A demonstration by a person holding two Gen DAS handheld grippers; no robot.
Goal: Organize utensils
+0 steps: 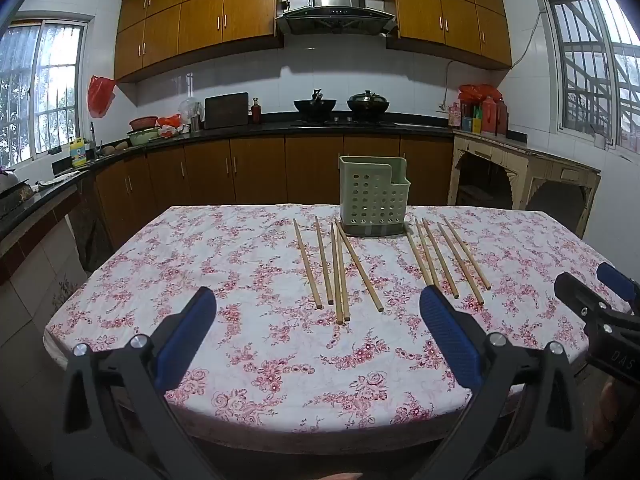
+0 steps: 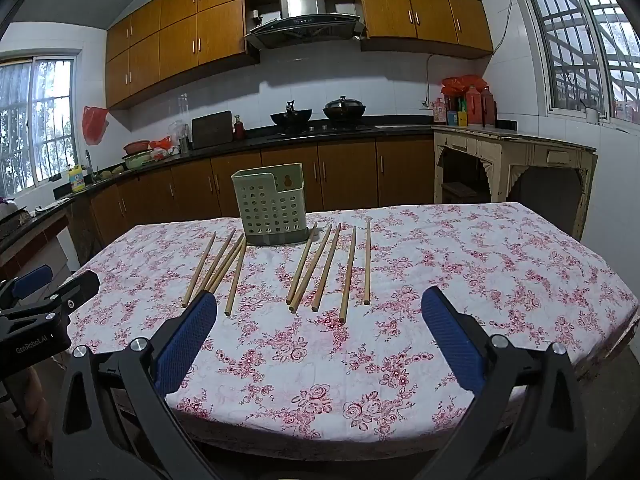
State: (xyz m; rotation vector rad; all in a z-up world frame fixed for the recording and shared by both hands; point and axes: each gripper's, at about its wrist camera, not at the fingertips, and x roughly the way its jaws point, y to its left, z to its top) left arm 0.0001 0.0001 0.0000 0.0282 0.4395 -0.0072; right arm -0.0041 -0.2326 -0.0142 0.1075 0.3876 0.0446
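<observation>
A pale green perforated utensil holder stands upright near the far edge of the table. In front of it lie two groups of several wooden chopsticks each: a left group and a right group. My left gripper hovers above the near part of the table, jaws wide apart, nothing between its blue pads. My right gripper hangs likewise open and empty, short of the right group. Each gripper shows at the edge of the other's view: the right gripper and the left gripper.
The table carries a white cloth with pink flowers and ends close below the grippers. Behind it run kitchen counters with woks, a cutting board, bottles and bowls. A worn cream side table stands at the right wall.
</observation>
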